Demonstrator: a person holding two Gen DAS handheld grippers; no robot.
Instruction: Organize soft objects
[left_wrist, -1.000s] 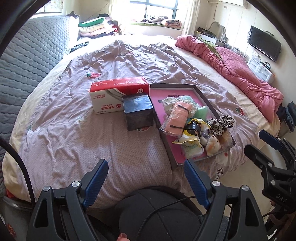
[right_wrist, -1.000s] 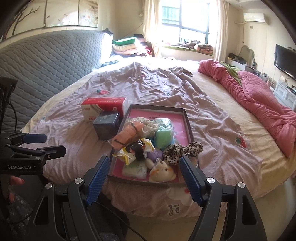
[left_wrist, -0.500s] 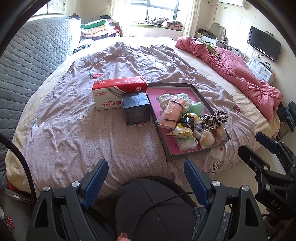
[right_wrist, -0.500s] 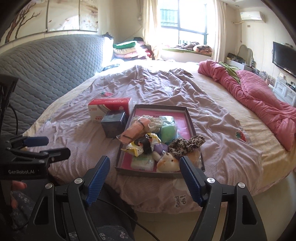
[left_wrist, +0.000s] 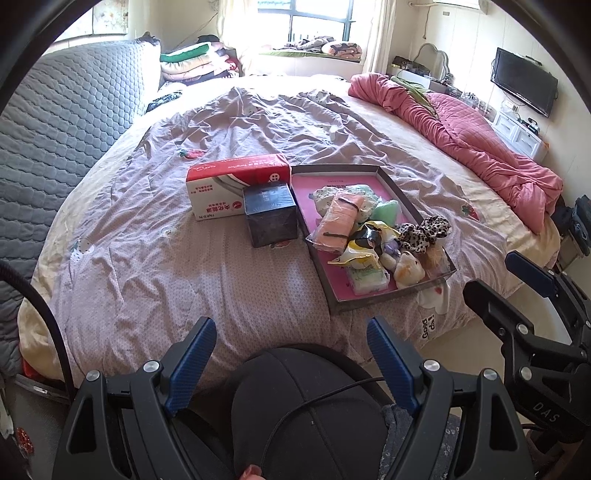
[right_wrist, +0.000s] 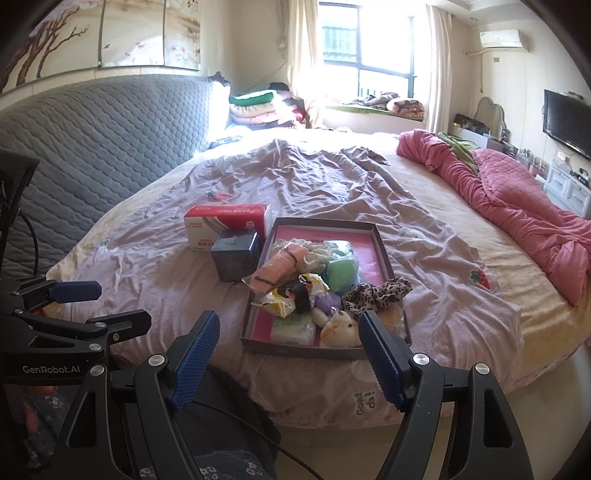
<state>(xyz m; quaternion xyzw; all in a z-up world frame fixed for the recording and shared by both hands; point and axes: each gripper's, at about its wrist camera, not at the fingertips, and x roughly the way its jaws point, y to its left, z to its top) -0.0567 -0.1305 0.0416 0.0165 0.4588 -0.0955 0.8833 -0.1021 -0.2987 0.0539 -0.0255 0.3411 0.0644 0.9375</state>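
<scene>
A shallow tray (left_wrist: 413, 291) (right_wrist: 258, 315) with a pink floor lies on the bed near its front edge. In it are piled soft things: an orange roll (left_wrist: 340, 220) (right_wrist: 279, 271), a green pouch (left_wrist: 386, 210) (right_wrist: 340, 271), a leopard-print scrunchie (left_wrist: 424, 229) (right_wrist: 376, 293), a small plush animal (left_wrist: 408, 271) (right_wrist: 340, 330) and a wipes pack (left_wrist: 367, 278) (right_wrist: 293, 330). My left gripper (left_wrist: 291, 360) stands open and empty, back from the bed. My right gripper (right_wrist: 288, 349) is open too, short of the tray's near rim.
A red-and-white carton (left_wrist: 236, 184) (right_wrist: 227, 223) and a dark cube box (left_wrist: 271, 216) (right_wrist: 236, 253) sit left of the tray. A pink quilt (left_wrist: 480, 155) (right_wrist: 524, 203) is bunched at the right. A dark cap (left_wrist: 306, 410) is below my left gripper.
Both grippers have drawn back from the bed and risen slightly, so the tray and boxes look smaller and farther. The jaws have stayed open.
</scene>
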